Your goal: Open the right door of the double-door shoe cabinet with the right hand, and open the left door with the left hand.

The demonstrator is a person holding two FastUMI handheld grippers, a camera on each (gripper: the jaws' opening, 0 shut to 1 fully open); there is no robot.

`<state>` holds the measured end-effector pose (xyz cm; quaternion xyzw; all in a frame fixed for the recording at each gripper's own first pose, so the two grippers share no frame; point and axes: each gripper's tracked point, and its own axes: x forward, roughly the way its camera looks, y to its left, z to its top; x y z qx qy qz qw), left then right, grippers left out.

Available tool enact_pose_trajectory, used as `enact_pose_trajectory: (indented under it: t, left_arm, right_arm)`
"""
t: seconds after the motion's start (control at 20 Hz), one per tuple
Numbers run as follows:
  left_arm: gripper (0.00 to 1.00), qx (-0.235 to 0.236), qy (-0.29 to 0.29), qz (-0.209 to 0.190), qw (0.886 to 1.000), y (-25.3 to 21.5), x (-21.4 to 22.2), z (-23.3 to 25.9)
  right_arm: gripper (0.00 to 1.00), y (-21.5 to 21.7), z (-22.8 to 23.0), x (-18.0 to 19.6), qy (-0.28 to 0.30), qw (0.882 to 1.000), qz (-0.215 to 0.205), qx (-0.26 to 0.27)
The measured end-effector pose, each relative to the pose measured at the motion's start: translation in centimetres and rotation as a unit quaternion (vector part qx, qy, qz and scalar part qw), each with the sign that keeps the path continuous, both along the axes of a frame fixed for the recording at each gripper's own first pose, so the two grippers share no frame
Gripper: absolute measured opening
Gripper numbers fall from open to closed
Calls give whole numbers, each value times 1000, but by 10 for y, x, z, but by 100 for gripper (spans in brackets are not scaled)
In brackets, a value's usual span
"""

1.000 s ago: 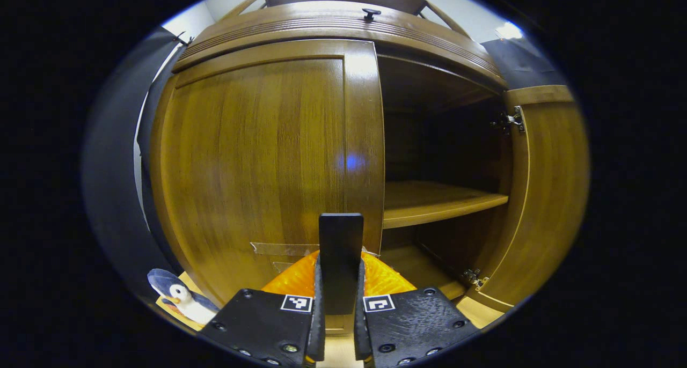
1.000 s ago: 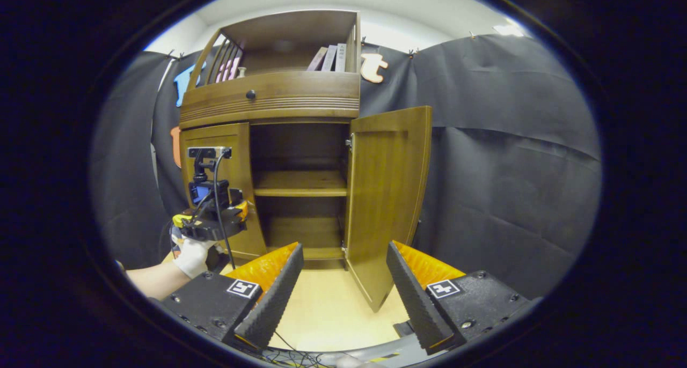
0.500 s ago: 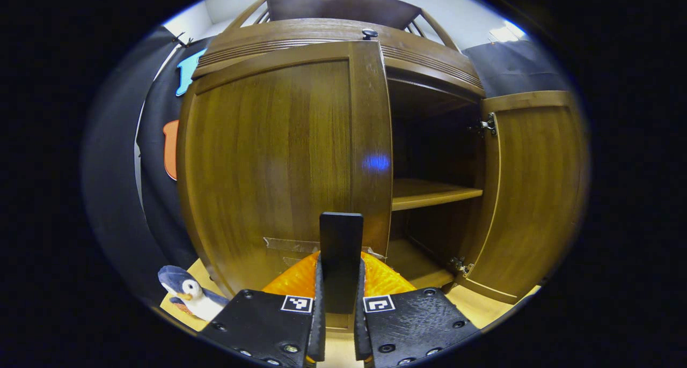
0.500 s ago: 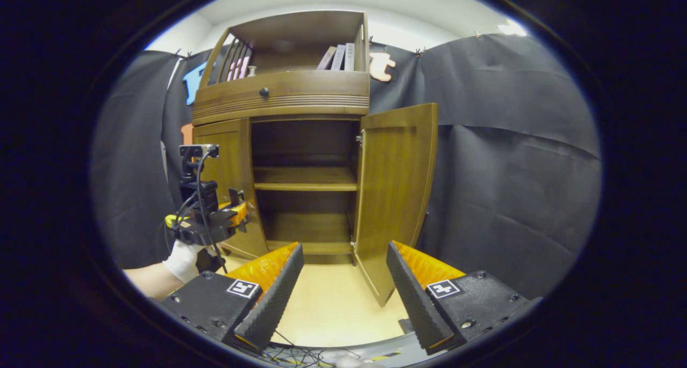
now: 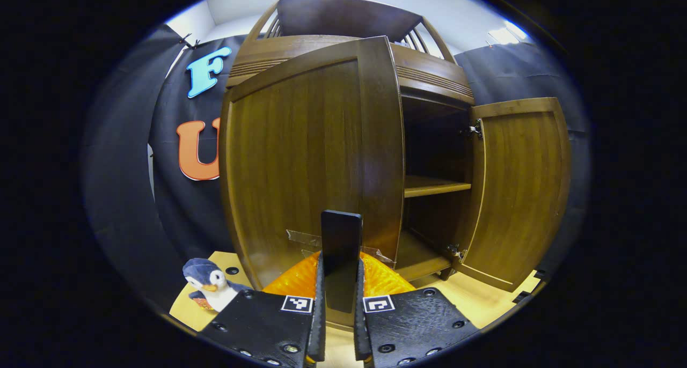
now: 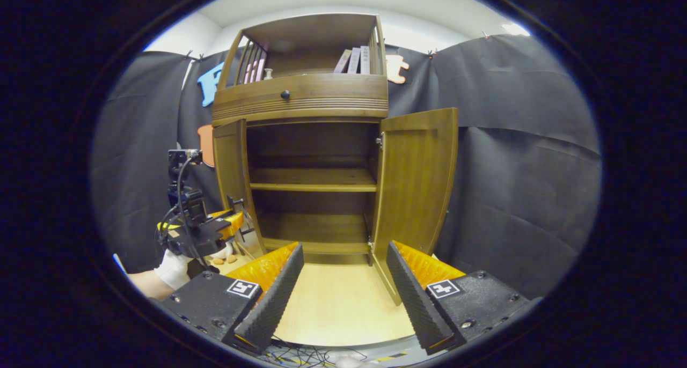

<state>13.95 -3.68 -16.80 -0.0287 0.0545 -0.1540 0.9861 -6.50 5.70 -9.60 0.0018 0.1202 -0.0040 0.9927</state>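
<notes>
While left gripper (image 5: 339,282) pinches the left door (image 5: 316,159) handle (image 5: 341,250), right gripper (image 6: 343,282) spread, no legible writing.

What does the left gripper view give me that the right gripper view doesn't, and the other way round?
Left gripper view: the left gripper shut on the black door handle, and clear tape on that door's face.
Right gripper view: the open right gripper, books, the drawer knob, the gloved hand holding the left gripper, floor cables.
Shared: left door partly open, right door wide open, inner shelf.
</notes>
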Motion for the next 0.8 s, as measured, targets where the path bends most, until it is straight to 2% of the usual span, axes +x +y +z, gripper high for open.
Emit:
enact_pose_trajectory:
  t: [0.5, 0.55, 0.6, 0.65, 0.7, 0.75, 0.8]
  left_arm:
    - [19, 5, 5, 37, 999, 61, -35, -6]
    - [27, 5, 12, 42, 999, 68, -40, -9]
    - [10, 2, 9, 40, 999, 70, -39, -7]
    - [10, 2, 13, 39, 999, 73, -41, -10]
    - [18, 5, 10, 38, 999, 77, -41, -9]
    - [10, 9, 11, 39, 999, 80, -44, -9]
    - [10, 12, 9, 40, 999, 84, -43, -9]
  right_arm:
    - [99, 32, -5, 1, 5, 999, 41, 8]
    - [99, 34, -5, 2, 6, 999, 44, 10]
    - [99, 36, -6, 1, 6, 999, 47, 11]
    - [99, 39, -6, 3, 7, 999, 50, 12]
    - [99, 42, -7, 4, 9, 998, 53, 13]
    - [99, 43, -8, 4, 10, 998, 56, 13]
    - [99, 43, -9, 4, 11, 998, 57, 14]
